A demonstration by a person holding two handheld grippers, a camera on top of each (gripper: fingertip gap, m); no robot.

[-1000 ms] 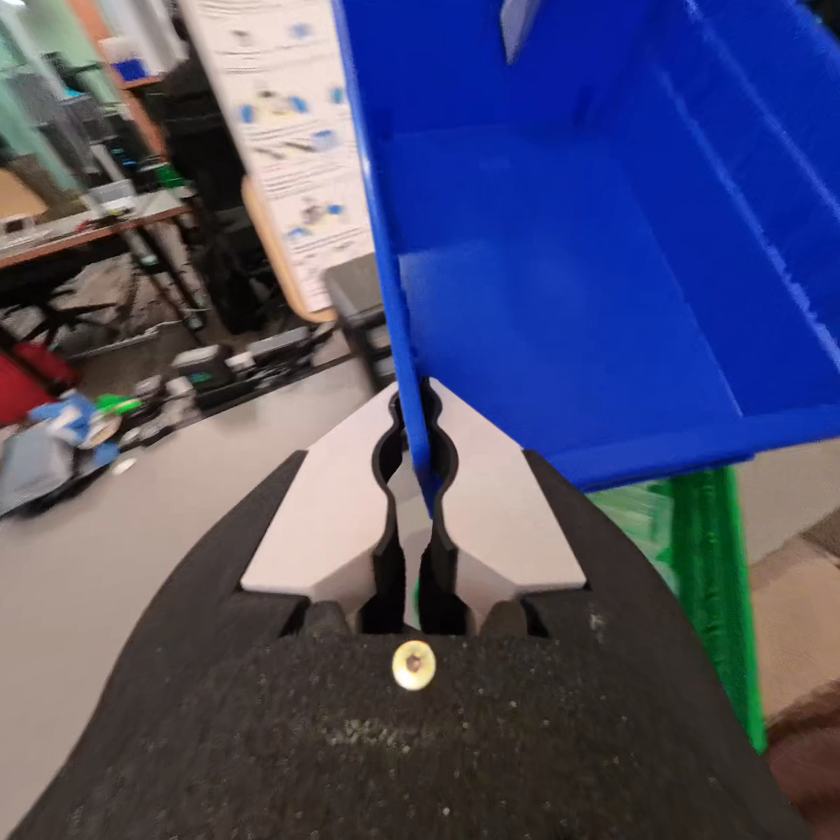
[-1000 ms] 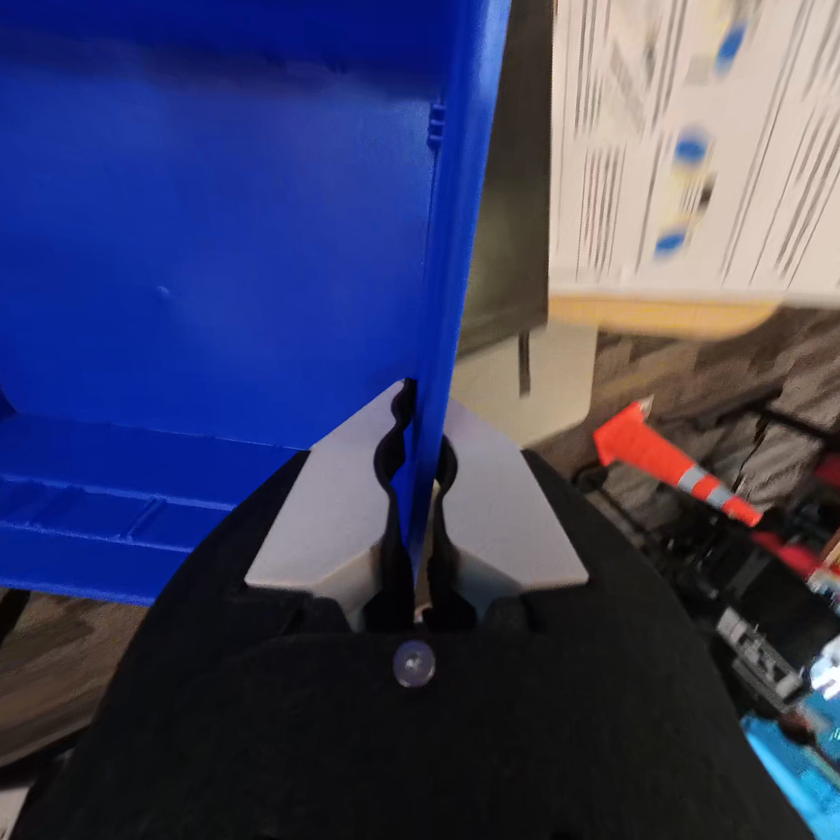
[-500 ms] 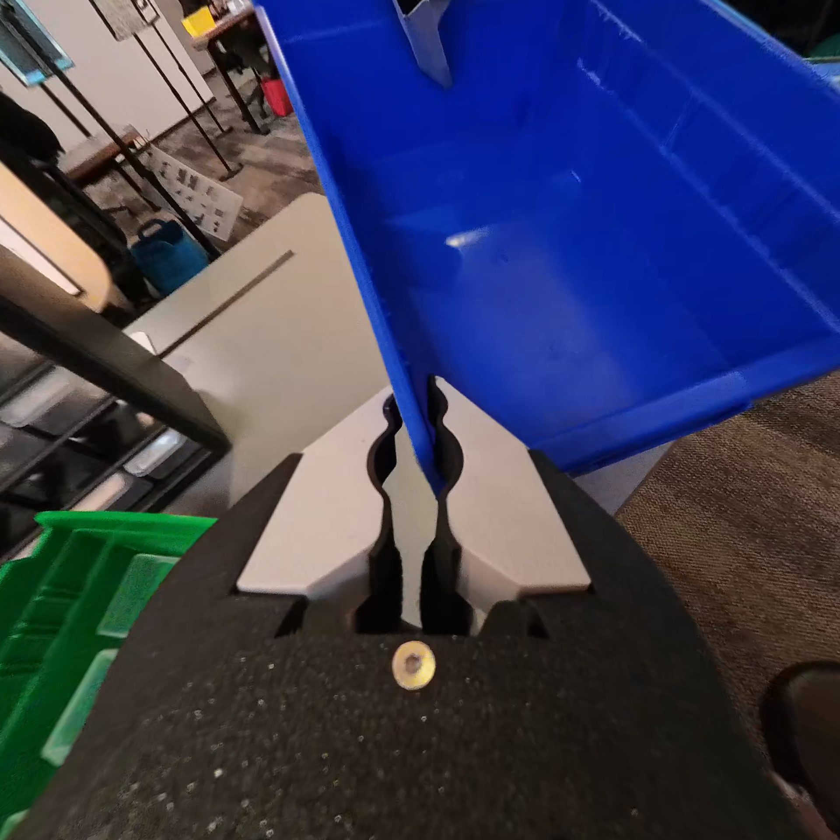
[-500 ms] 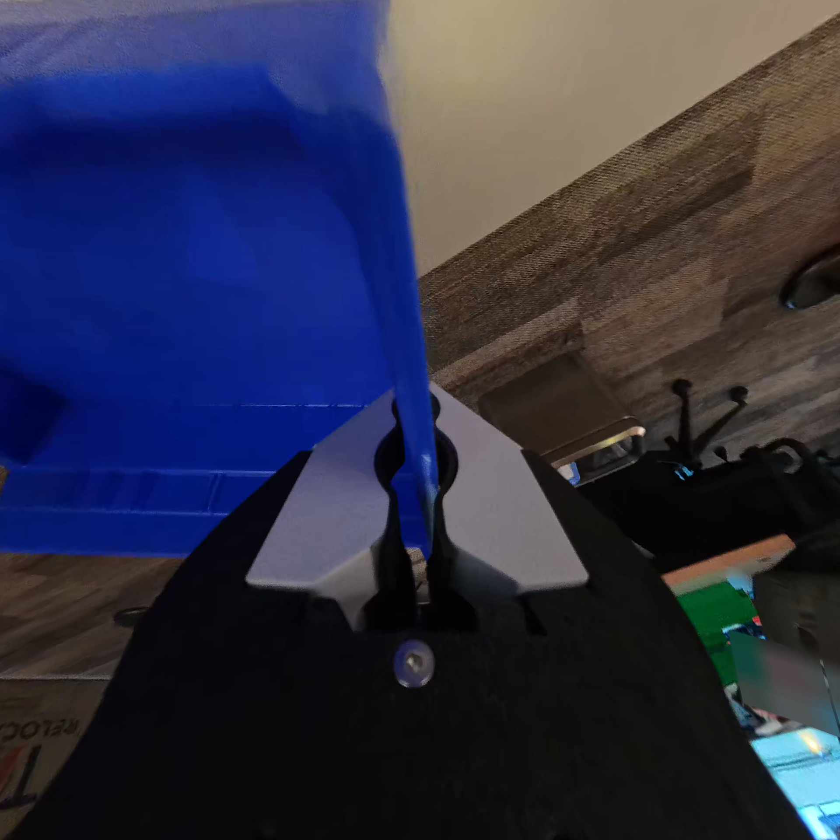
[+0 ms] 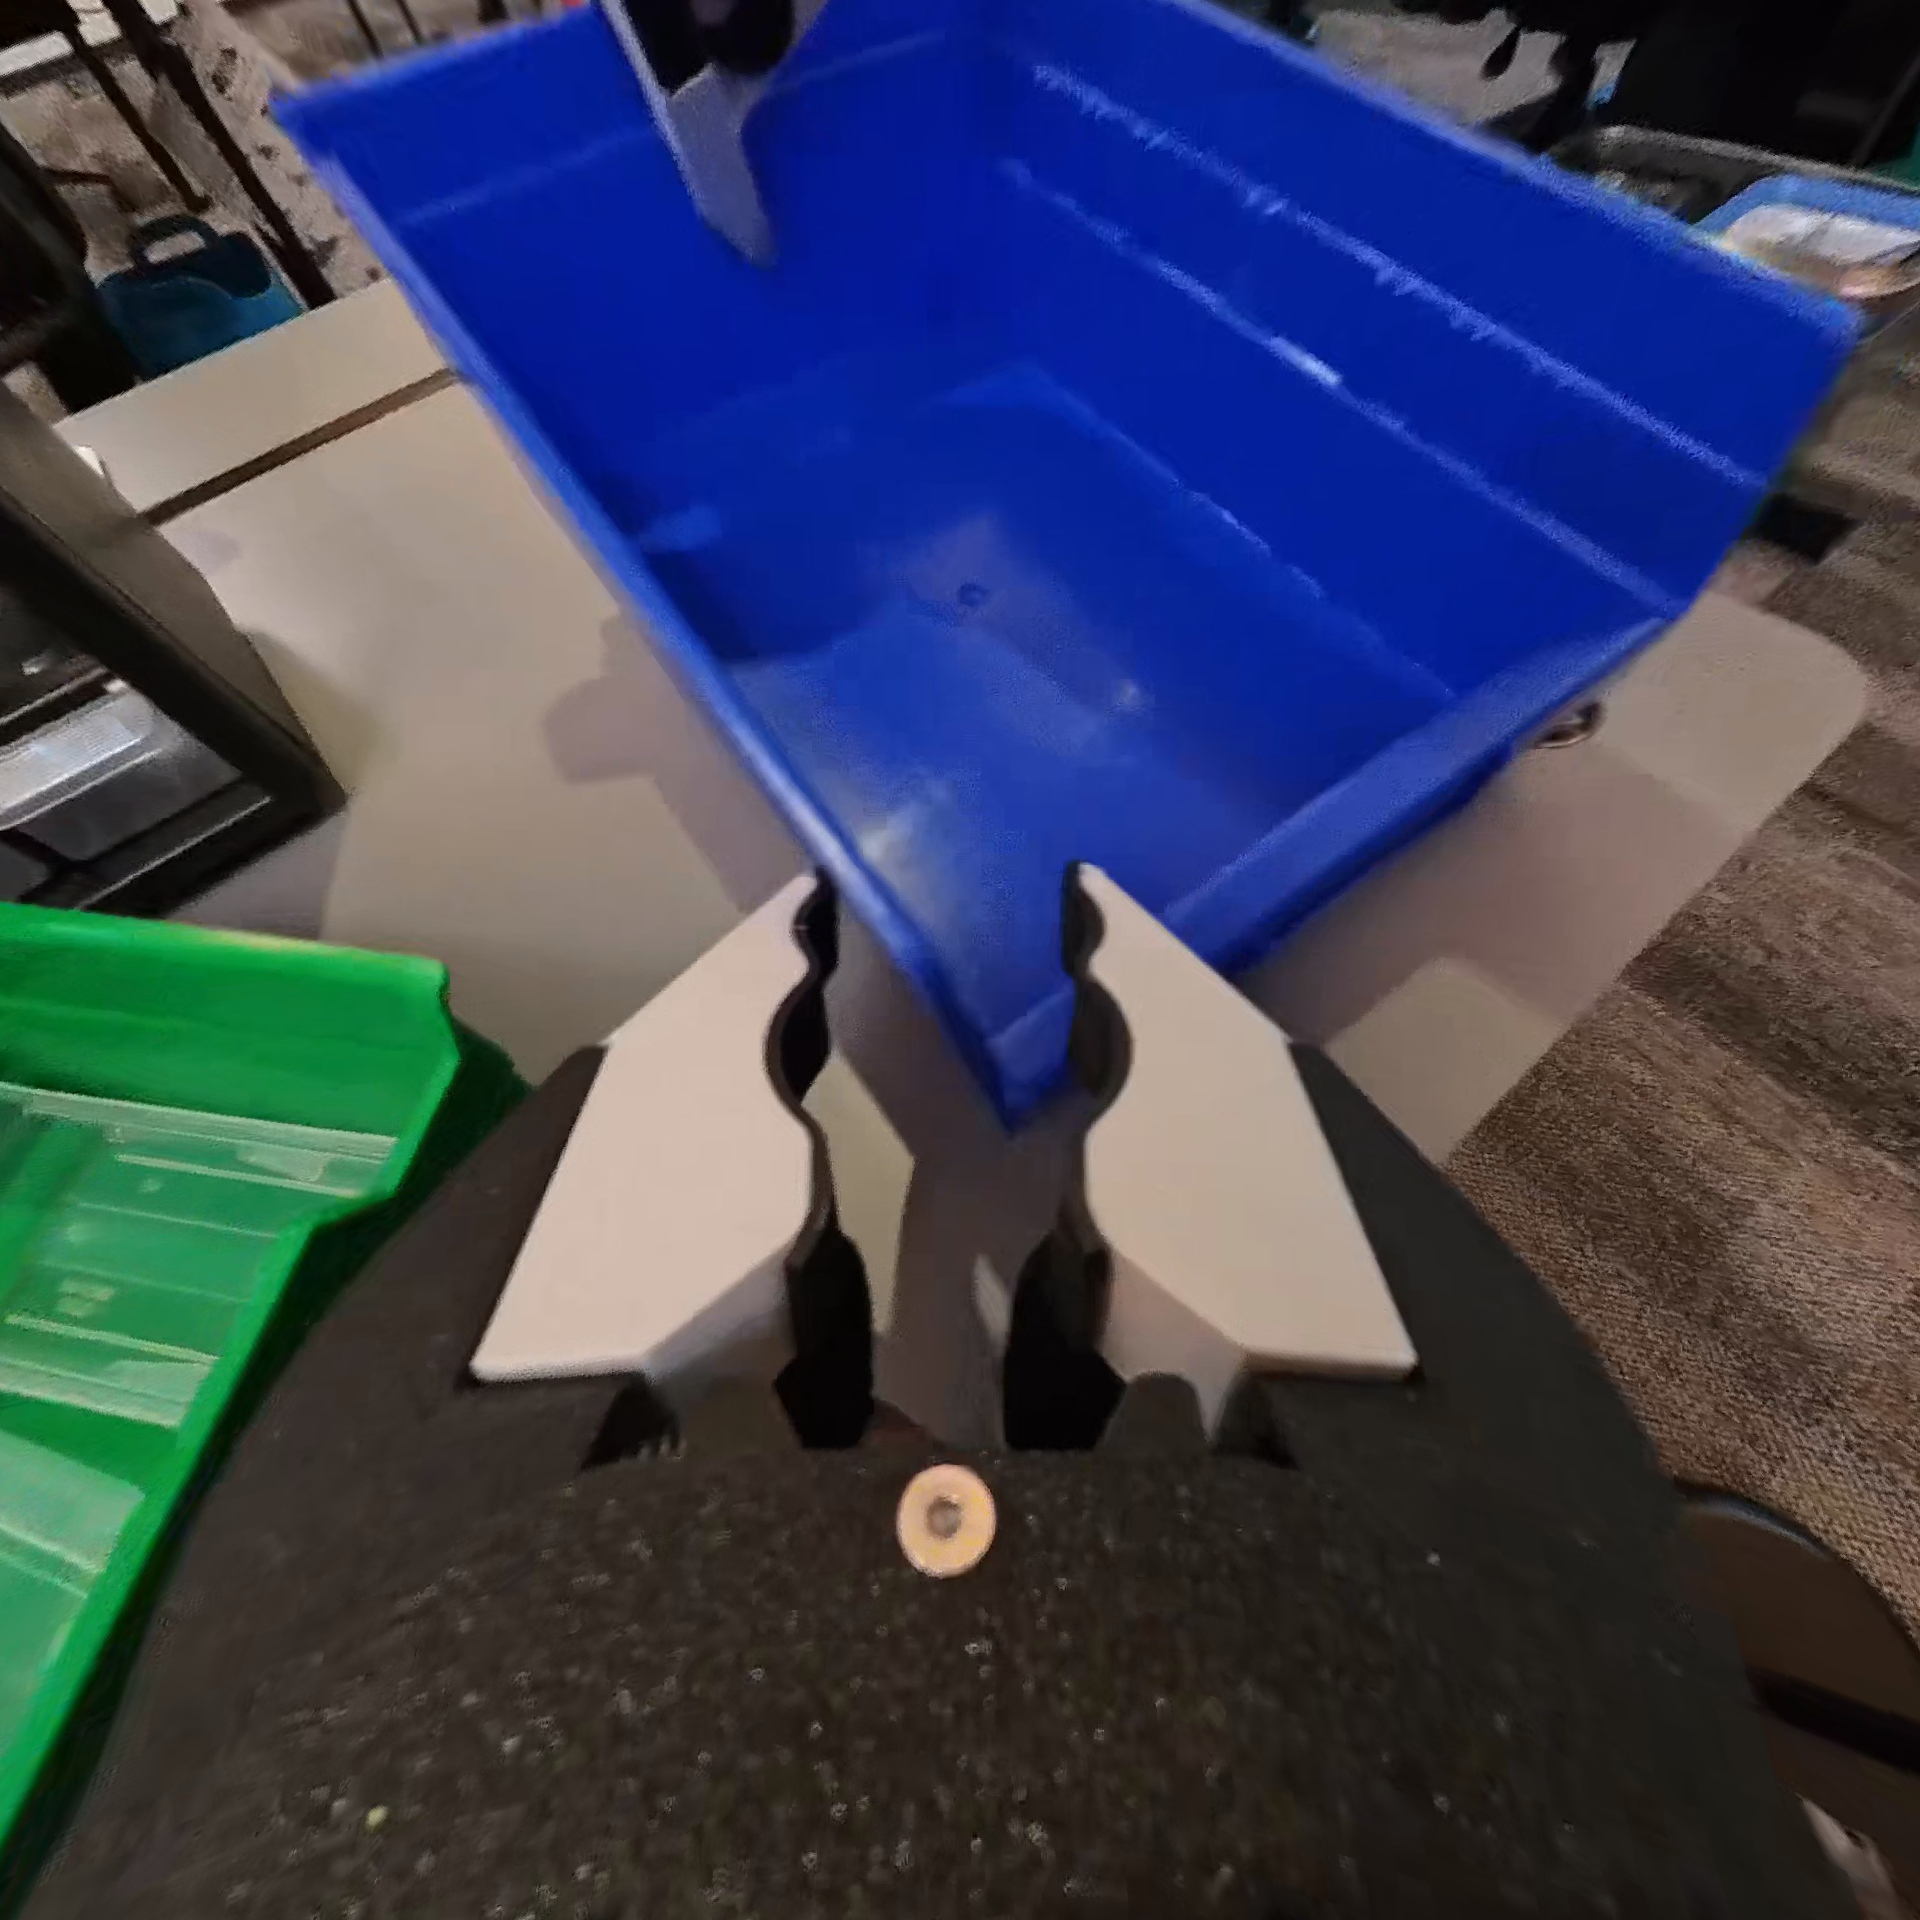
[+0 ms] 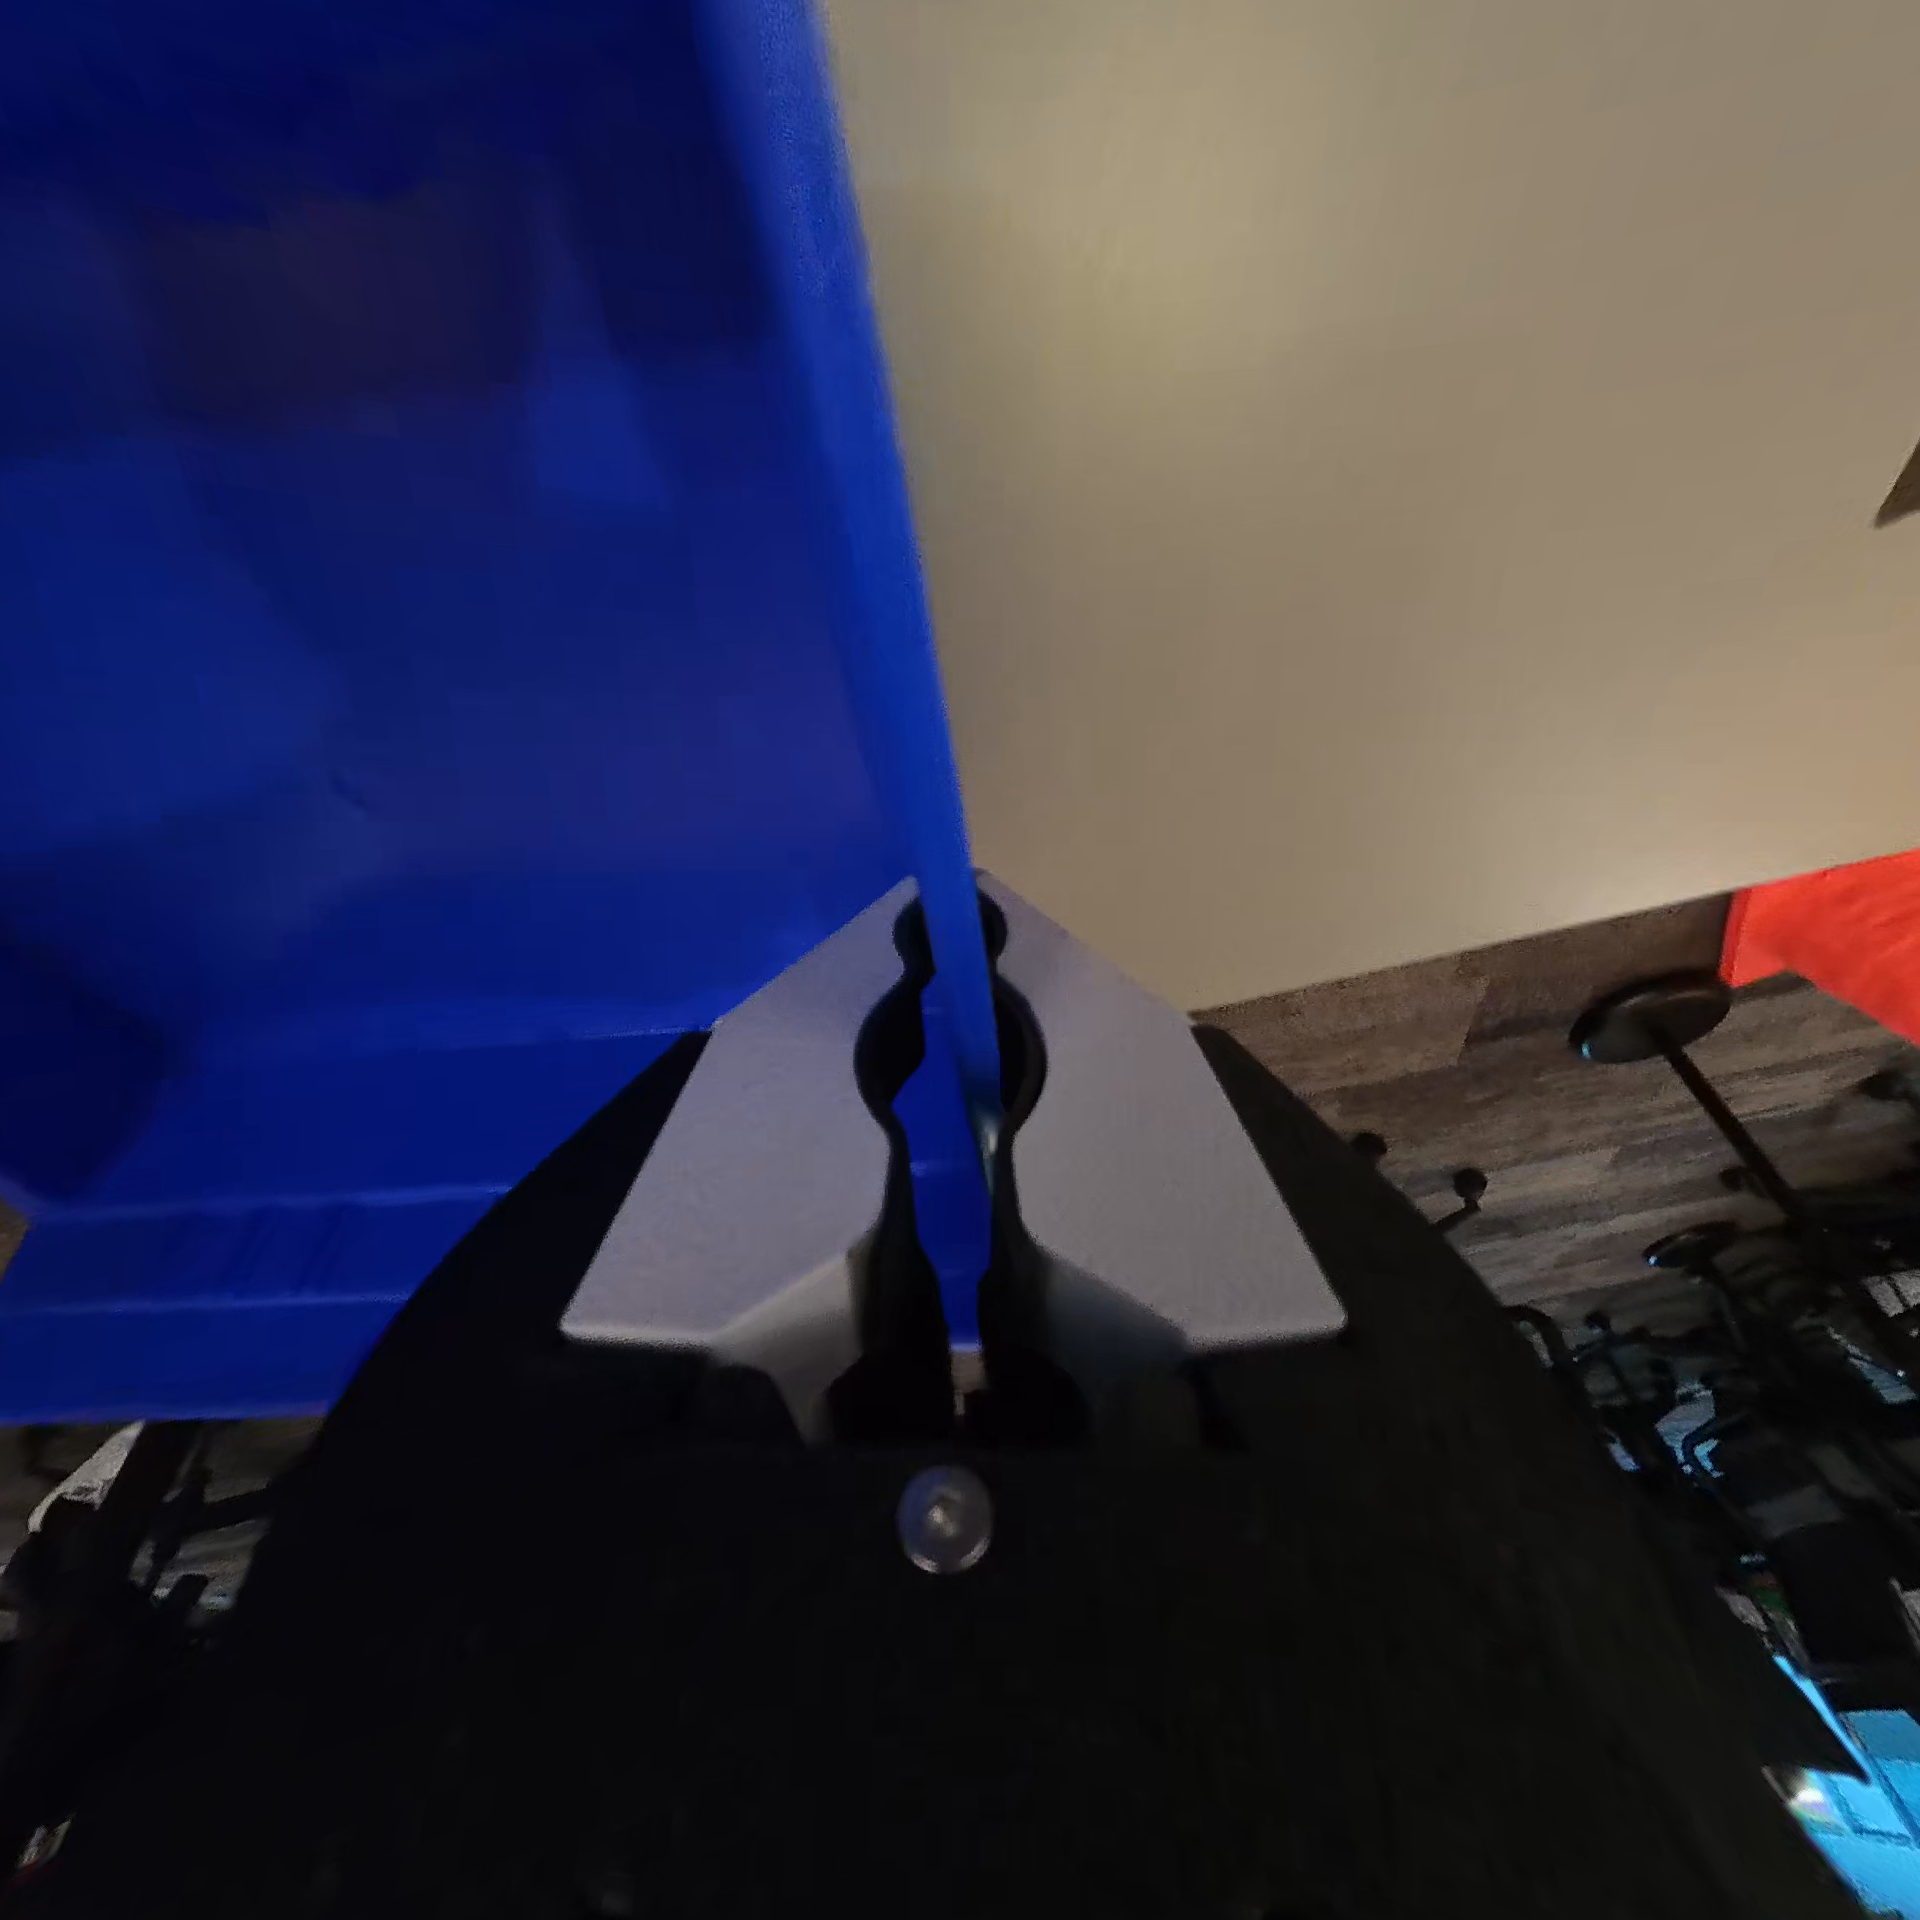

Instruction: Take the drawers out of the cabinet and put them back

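Observation:
An empty blue drawer (image 5: 1039,623) sits low over the beige table (image 5: 468,623); I cannot tell if it rests fully on it. My left gripper (image 5: 951,899) is open, its jaws either side of the drawer's near corner, with a gap on the left side. My right gripper (image 6: 951,894) is shut on the drawer's side wall (image 6: 416,623). One of its fingers (image 5: 717,156) shows on the far wall in the left wrist view. A green drawer (image 5: 156,1143) lies at the left. The black cabinet (image 5: 104,675) stands behind it.
The table's edge and grey carpet (image 5: 1662,1143) lie to the right. A blue bucket (image 5: 187,301) and stand legs are on the floor beyond the table. A red-orange thing (image 6: 1849,935) and chair bases show in the right wrist view.
My left gripper has opened and let go of the blue drawer's wall. The drawer has come down toward the table, still held by my right gripper.

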